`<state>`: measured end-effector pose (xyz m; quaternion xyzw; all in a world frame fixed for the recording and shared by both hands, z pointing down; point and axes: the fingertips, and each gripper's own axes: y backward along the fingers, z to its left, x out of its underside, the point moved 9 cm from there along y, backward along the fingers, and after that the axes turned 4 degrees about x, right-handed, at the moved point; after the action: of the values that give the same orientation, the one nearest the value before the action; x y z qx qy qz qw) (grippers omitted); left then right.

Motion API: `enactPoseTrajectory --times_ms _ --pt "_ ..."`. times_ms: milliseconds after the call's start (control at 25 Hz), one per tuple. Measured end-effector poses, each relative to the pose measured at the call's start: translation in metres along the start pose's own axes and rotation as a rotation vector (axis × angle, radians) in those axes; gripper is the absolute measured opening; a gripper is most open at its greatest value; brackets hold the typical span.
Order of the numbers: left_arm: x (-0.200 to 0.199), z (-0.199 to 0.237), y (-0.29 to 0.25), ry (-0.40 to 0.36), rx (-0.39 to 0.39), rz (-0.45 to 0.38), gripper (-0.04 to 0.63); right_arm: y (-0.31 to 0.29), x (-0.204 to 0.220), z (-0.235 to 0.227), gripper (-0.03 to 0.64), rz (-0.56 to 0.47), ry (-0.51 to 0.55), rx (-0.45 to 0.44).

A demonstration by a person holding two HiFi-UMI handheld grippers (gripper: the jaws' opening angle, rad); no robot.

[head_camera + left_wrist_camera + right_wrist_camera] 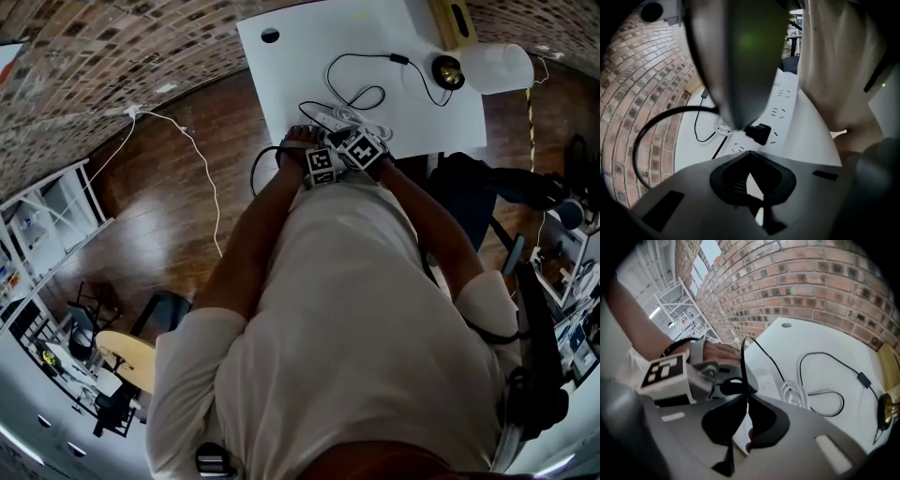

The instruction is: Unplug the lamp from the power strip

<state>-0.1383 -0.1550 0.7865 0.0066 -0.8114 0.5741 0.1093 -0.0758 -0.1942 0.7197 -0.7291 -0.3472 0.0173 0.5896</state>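
The right tongs pinch a thin black cord at their tips; whose cord it is cannot be told. The left tongs are pressed together, just short of the black plug seated in the power strip. A blurred grey shape hides the strip's far end. The lamp stands well beyond both, on the worktop.

Brick wall all round me, dark glossy wooden floor underneath. I'm at a white table near the bricks. White shelving rack off left, with a round pale table and dark chairs beyond. Bright window up high.
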Motion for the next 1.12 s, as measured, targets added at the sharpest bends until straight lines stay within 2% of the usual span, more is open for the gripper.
enactPoseTrajectory --times_ms 80,160,240,360,480,600,800,960,1120 --pt "0.001 0.001 0.0 -0.006 -0.004 0.003 -0.018 0.008 -0.017 -0.003 0.012 -0.025 -0.024 0.016" --pt "0.001 0.001 0.001 -0.003 0.008 0.003 -0.018 0.016 -0.024 -0.007 0.012 0.013 -0.003 0.041" --pt "0.001 0.0 0.003 0.007 0.017 0.0 -0.018 0.021 -0.018 -0.012 0.012 0.054 0.004 0.04" --pt "0.0 0.001 0.002 0.019 0.011 -0.001 -0.018 0.027 0.0 -0.023 0.014 0.055 -0.047 0.027" --pt "0.0 0.001 0.003 0.033 0.028 -0.006 -0.018 0.04 0.007 -0.033 0.018 0.012 -0.055 0.115" --pt "0.001 0.0 0.0 0.039 0.025 0.002 -0.018 0.05 0.021 -0.052 0.018 0.027 -0.069 0.217" --pt "0.001 0.0 -0.002 0.045 0.022 0.023 -0.018 0.056 0.041 -0.087 0.02 0.03 -0.101 0.282" --pt "-0.002 0.002 0.0 0.08 0.037 0.03 -0.017 0.064 0.046 -0.111 0.018 0.034 -0.112 0.355" --pt "0.001 0.004 -0.001 0.14 0.087 0.06 -0.015 0.06 0.049 -0.126 0.018 0.057 -0.097 0.355"
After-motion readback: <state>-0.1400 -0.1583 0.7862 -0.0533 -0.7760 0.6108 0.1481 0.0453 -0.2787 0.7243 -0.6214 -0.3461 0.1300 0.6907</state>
